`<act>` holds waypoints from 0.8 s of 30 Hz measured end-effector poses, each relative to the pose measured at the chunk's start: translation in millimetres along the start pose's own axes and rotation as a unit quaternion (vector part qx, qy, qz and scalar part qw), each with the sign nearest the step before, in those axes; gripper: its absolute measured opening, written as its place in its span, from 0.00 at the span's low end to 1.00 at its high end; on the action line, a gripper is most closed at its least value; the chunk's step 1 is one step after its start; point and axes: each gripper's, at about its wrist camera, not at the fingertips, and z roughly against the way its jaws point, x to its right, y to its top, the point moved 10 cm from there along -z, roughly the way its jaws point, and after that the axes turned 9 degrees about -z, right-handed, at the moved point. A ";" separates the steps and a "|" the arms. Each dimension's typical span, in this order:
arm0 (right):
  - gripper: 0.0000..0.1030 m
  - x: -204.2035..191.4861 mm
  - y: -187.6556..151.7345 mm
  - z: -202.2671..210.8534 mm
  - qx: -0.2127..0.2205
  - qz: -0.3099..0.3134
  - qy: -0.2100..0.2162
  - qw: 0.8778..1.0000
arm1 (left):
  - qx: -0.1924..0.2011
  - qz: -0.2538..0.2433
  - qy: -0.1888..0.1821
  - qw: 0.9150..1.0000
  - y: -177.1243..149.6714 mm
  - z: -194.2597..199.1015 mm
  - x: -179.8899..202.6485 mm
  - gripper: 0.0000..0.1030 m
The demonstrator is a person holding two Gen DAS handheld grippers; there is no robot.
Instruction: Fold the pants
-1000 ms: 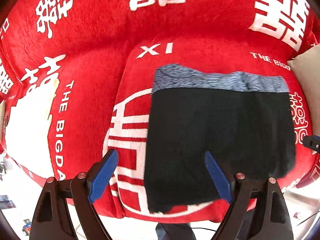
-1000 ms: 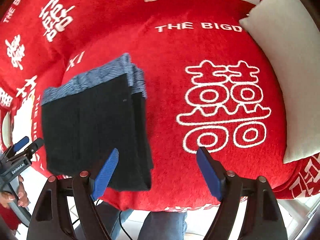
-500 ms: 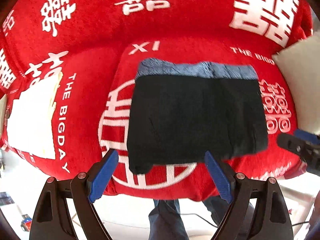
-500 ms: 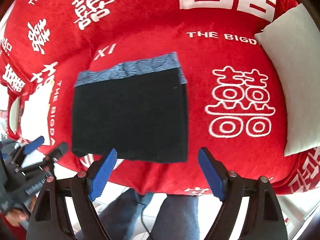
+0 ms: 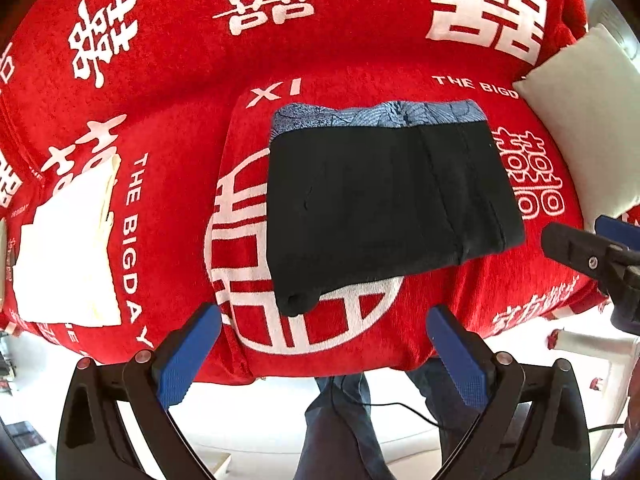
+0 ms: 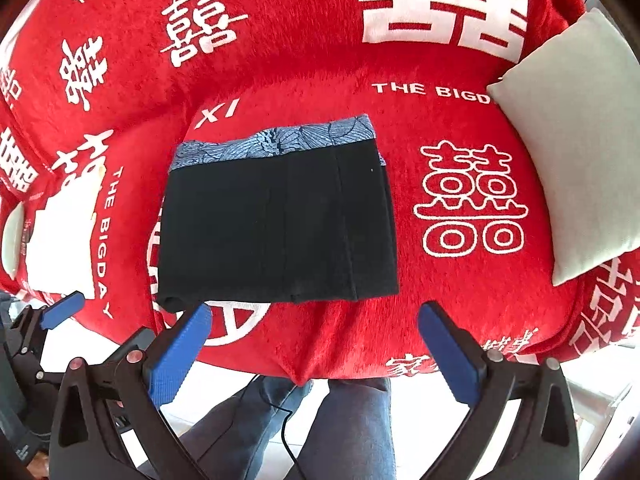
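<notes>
Pants lie folded into a compact dark block on the red blanket that covers the sofa seat, patterned blue-grey waistband along the far edge, hems toward the front. Layers show stacked at the right-hand side, where a couple of folded edges run front to back; the outline is close to square, if slightly skewed. One small lump of cloth pokes out at the near left corner, not quite tucked. Left gripper hangs above the front edge of the seat, jaws opening wide with nothing between them, only blanket and floor behind. Right gripper likewise hangs over the seat's front edge, jaws opening, no cloth between them; its blue pads sit clear of the pants. Each tool also shows at the margin of the other's view, both off the cloth. A pale cushion leans at the right end of the seat, and a white folded cloth rests at the left, both well apart from the pants. Person's jeans-clad legs stand just in front. Judgement: folding looks essentially done, garment released and resting by itself. What might remain is smoothing that loose corner or squaring the stack; otherwise nothing obvious is left.
</notes>
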 end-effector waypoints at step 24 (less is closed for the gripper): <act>1.00 -13.9 -25.9 22.4 -0.004 -0.021 -0.028 0.999 | 0.012 0.025 0.031 0.999 -2.8 25.5 -28.3 1.00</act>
